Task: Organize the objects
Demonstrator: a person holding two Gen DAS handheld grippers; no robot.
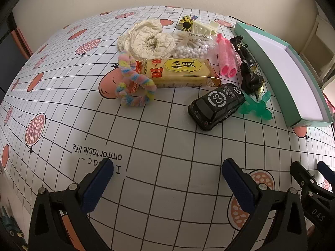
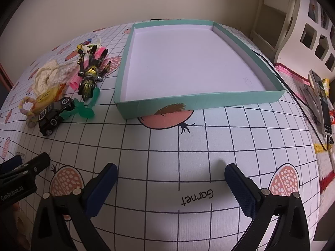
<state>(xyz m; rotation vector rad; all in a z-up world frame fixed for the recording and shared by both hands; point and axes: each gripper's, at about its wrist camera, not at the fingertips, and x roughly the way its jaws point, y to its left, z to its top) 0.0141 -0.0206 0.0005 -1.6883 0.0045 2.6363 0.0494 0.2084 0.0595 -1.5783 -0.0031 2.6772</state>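
Gridded cloth with pomegranate prints covers the desk (image 2: 167, 146). Nearest, the left gripper (image 1: 167, 173) and right gripper (image 2: 170, 173) hover with jaws spread wide, grasping nothing. Beyond the left one lies a black toy car (image 1: 215, 106), just beside a yellow snack packet (image 1: 180, 73). Farther right sits the empty teal box (image 2: 199, 102).

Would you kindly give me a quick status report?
Left gripper and right gripper open, empty. Tray empty; items still piled left of it, toy car nearest. Nothing blocking.
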